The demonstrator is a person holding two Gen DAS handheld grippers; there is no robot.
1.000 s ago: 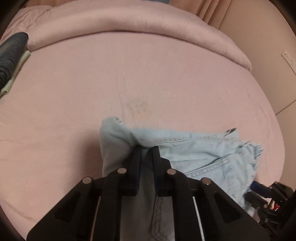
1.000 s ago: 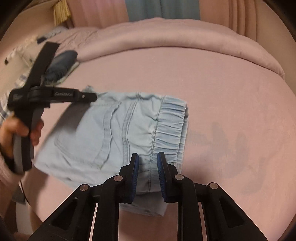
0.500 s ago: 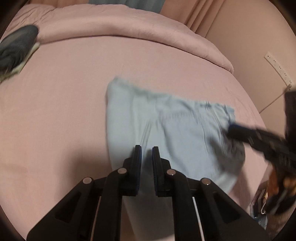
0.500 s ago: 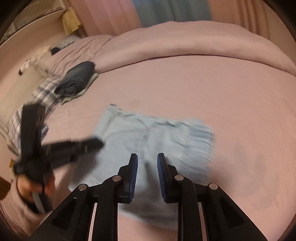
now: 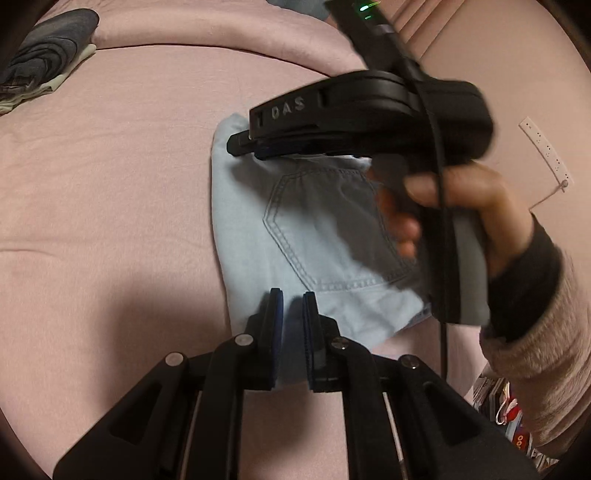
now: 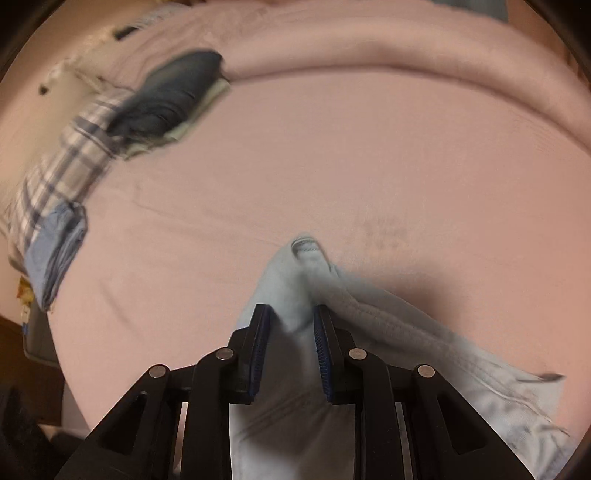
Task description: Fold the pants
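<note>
The folded jeans lie on the pink bed, back pocket up, with wide bare sheet to their left and beyond them up to the rolled duvet. A stack of dark clothes sits well apart at the far left corner. To the right the bed edge is near, with the wall just past it.

The left claw hangs over the near edge of the jeans, its blue pads almost together with only a thin slit between them, and nothing pinched in that slit; it reads as closed and empty.

The right claw comes in over the far edge of the jeans, held by a hand in a fuzzy pink sleeve. In its own view, which is blurred, its pads stand narrowly apart with denim bunched up between them; whether they press on the cloth I cannot tell. Plaid cloth and a blue folded item lie at the bed's left edge
</note>
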